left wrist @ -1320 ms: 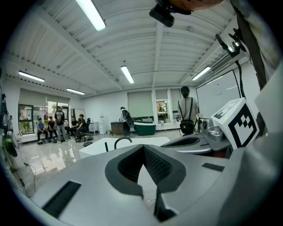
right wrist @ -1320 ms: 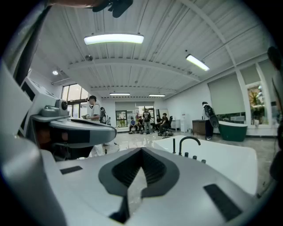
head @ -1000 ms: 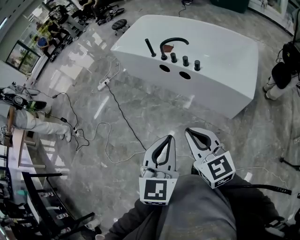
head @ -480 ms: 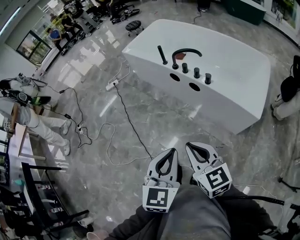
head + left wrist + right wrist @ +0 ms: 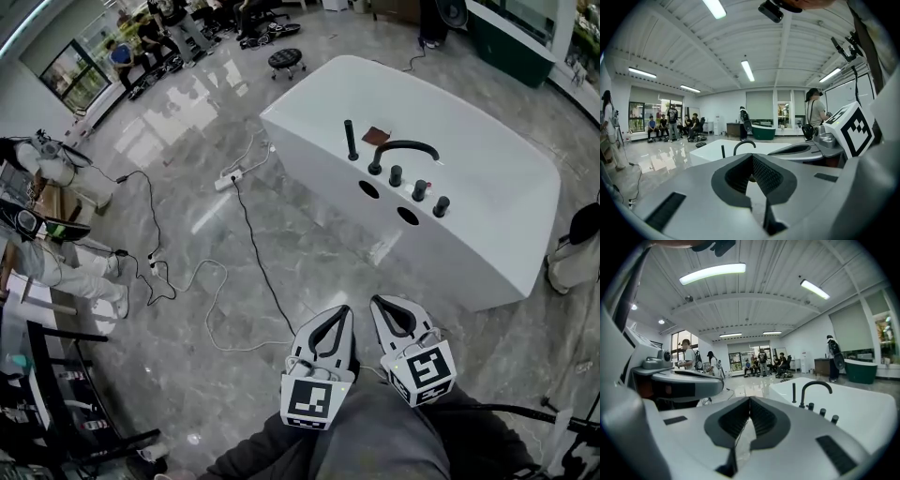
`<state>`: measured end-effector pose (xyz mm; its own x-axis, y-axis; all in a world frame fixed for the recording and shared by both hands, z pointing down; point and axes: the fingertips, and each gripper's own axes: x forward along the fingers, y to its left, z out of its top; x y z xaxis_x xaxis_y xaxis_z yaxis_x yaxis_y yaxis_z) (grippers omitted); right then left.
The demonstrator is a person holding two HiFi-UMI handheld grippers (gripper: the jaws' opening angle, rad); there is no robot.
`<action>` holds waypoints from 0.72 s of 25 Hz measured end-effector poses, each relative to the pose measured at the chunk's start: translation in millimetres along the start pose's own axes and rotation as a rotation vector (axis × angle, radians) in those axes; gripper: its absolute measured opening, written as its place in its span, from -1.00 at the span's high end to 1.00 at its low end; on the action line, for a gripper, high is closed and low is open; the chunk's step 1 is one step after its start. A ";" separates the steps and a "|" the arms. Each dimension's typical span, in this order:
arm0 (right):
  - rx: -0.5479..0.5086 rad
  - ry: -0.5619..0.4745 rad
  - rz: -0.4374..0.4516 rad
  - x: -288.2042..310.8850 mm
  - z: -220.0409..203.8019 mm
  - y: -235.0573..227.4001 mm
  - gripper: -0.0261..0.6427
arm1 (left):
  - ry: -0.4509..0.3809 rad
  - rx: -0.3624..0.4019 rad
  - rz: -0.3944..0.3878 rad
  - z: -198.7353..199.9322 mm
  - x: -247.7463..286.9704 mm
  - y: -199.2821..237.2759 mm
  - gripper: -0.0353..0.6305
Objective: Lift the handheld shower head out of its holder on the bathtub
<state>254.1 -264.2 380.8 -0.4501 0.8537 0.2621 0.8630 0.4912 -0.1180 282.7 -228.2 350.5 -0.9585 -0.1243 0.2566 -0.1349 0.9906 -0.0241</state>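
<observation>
The white bathtub stands ahead on the marble floor. On its near rim the black handheld shower head stands upright in its holder, left of the arched black faucet and three black knobs. My left gripper and right gripper are side by side low in the head view, well short of the tub, both shut and empty. The left gripper view shows its jaws meeting, with the shower head far off. In the right gripper view the jaws also meet, and the shower head lies beyond.
A power strip and black and white cables lie on the floor between me and the tub's left end. People stand at the left and right. A stool sits behind the tub. A brown patch lies on the rim.
Both grippers have travelled forward together toward the tub, staying shut. In the head view the tub has shifted down and right, and looks nearer.
</observation>
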 end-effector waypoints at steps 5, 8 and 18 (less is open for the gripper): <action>0.016 0.013 -0.012 64.9 13.6 -21.5 0.91 | 0.028 -0.018 -0.010 3.1 42.9 55.1 0.88; 0.023 0.018 -0.034 106.1 22.8 -31.9 0.91 | 0.037 -0.017 -0.025 3.3 66.2 92.7 0.88; 0.015 0.031 -0.070 190.3 47.3 -50.5 0.91 | 0.021 -0.026 -0.052 9.3 114.6 170.3 0.88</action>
<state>114.0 -118.4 391.3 -0.5014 0.8117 0.2997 0.8263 0.5519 -0.1124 147.6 -74.3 366.8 -0.9449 -0.1748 0.2769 -0.1777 0.9840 0.0147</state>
